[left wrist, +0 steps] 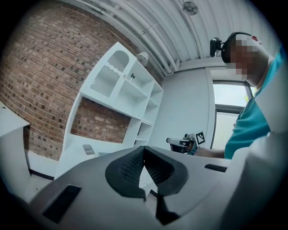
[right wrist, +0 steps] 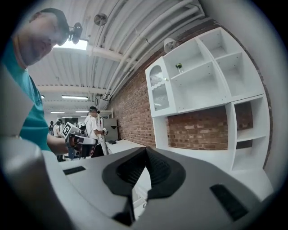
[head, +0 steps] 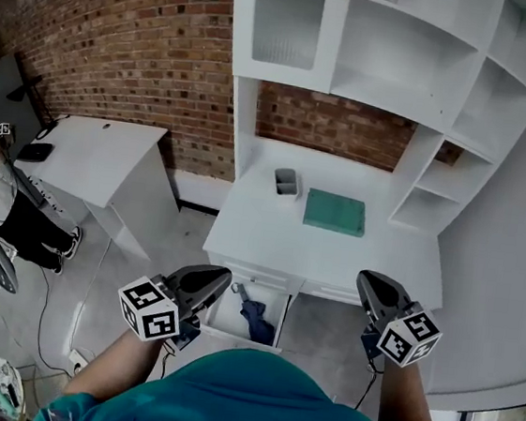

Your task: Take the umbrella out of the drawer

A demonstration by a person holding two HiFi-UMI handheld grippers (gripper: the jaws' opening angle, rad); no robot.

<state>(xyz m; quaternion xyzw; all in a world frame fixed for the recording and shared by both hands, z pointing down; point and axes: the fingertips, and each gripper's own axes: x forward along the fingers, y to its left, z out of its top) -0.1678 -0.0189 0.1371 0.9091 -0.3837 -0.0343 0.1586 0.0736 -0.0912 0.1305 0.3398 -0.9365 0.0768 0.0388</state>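
Observation:
A dark blue folded umbrella (head: 256, 319) lies in the open white drawer (head: 221, 320) under the desk top (head: 252, 227), low in the head view. My left gripper (head: 209, 282) hovers just left of the drawer, above its left edge, with its jaws shut and empty. My right gripper (head: 373, 289) hangs to the right of the drawer, in front of the desk's front edge, also shut and empty. In the left gripper view the left gripper's (left wrist: 144, 155) pads meet, and in the right gripper view the right gripper's (right wrist: 146, 155) pads meet too. Neither gripper touches the umbrella.
On the desk stand a grey holder (head: 286, 182) and a teal pad (head: 335, 212). A white hutch with shelves (head: 420, 72) rises behind it against a brick wall. A white side table (head: 100, 153) stands at the left, where other people (right wrist: 94, 126) stand.

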